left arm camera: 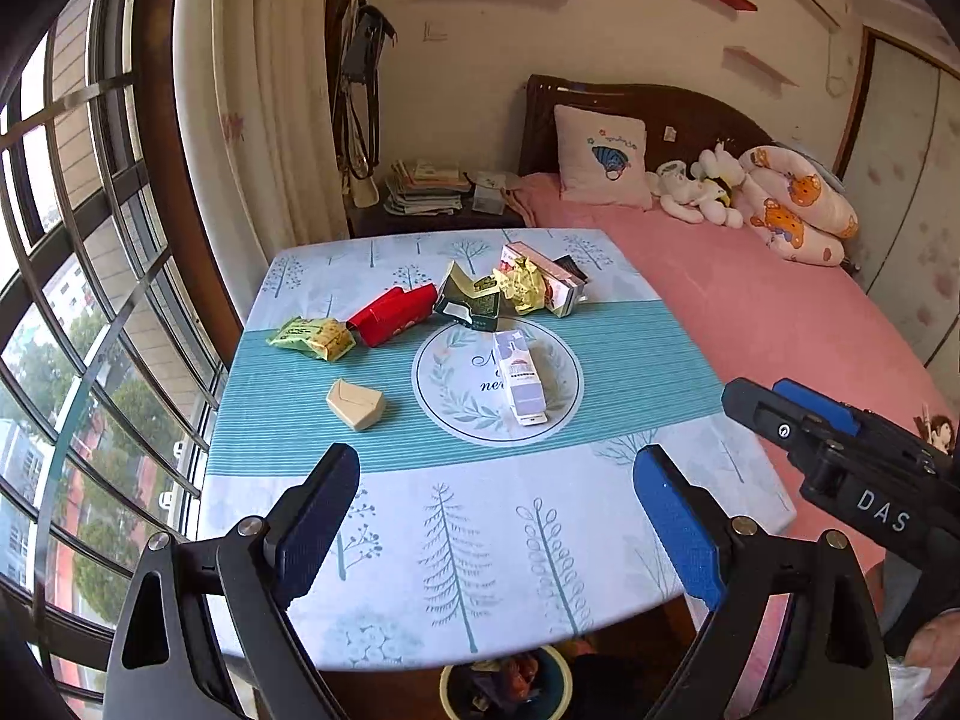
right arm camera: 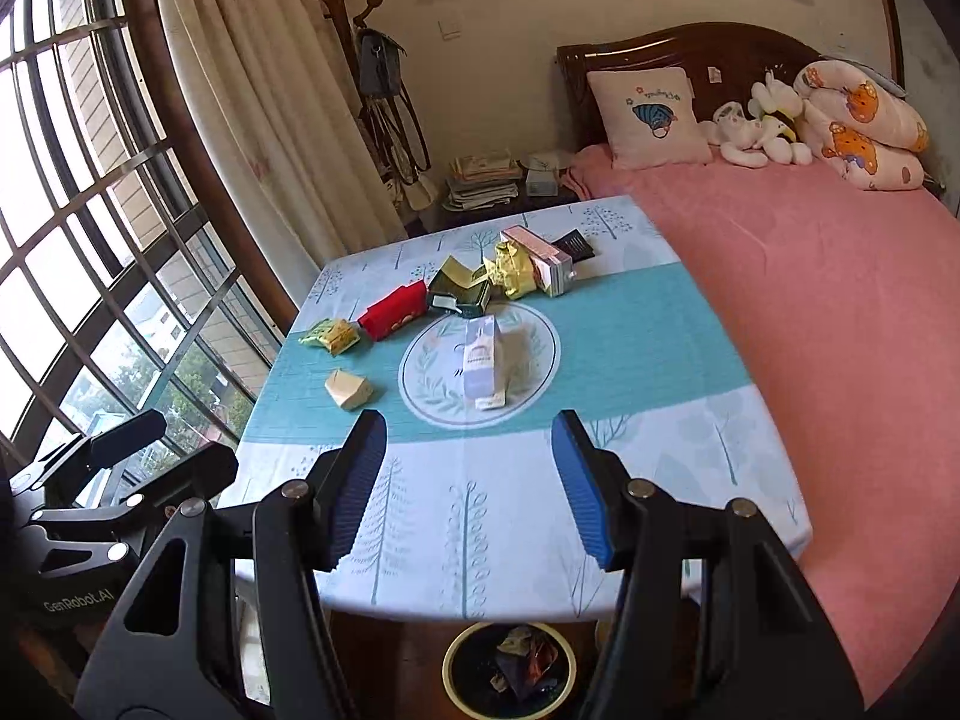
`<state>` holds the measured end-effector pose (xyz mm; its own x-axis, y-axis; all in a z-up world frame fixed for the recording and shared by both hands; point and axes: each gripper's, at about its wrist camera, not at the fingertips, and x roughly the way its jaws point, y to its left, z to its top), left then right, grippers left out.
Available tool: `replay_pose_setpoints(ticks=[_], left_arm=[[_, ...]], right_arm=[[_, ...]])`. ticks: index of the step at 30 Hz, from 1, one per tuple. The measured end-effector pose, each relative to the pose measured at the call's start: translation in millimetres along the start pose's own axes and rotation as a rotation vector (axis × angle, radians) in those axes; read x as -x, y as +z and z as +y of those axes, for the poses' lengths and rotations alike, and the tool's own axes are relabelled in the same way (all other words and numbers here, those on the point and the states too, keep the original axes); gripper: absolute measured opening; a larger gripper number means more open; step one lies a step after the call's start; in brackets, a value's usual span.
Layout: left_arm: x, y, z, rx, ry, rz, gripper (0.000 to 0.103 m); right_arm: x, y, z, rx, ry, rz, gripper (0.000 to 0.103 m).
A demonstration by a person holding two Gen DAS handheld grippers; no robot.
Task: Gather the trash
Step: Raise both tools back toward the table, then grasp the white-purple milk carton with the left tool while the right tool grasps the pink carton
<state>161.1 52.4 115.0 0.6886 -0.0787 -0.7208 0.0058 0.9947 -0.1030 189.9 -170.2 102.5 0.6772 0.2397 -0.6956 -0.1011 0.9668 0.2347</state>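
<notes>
Bedroom, pink bed (right arm camera: 780, 276) at right, tree-print table (left arm camera: 480, 540) ahead. We hold the left gripper (left arm camera: 497, 519) and right gripper (right arm camera: 468, 486) above the near edge, both with jaws apart and empty. Trash lies scattered mid-table: lavender carton (left arm camera: 521, 381) nearest, beige box (left arm camera: 355, 403), green packet (left arm camera: 312, 339), red box (left arm camera: 393, 315). Bin (right arm camera: 510, 669) sits on the floor below, already holding scraps. We judge ourselves between picks; next calls for reaching forward and down, probably onto the lavender carton.
</notes>
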Motion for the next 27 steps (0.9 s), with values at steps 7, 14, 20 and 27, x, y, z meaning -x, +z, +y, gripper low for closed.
replay_pose_setpoints(ticks=[7,14,20,27], left_arm=[[-144.8,50.2,-9.1,0.139,0.060,0.190,0.094],[-273.6,70.7,-15.9,0.233,0.123,0.338,0.082],[-340.2,67.8,-9.2,0.293,0.161,0.437,0.076],[-384.8,58.3,-8.5,0.337,0.179,0.523,0.059]], right_arm=[[-128.4,72.0,-64.1,0.077,0.051,0.155,0.055],[-244.0,124.5,-121.9,0.146,0.075,0.275,0.055],[-307.7,140.2,-137.4,0.160,0.112,0.334,0.055],[-352.7,146.8,-134.3,0.186,0.136,0.364,0.055]])
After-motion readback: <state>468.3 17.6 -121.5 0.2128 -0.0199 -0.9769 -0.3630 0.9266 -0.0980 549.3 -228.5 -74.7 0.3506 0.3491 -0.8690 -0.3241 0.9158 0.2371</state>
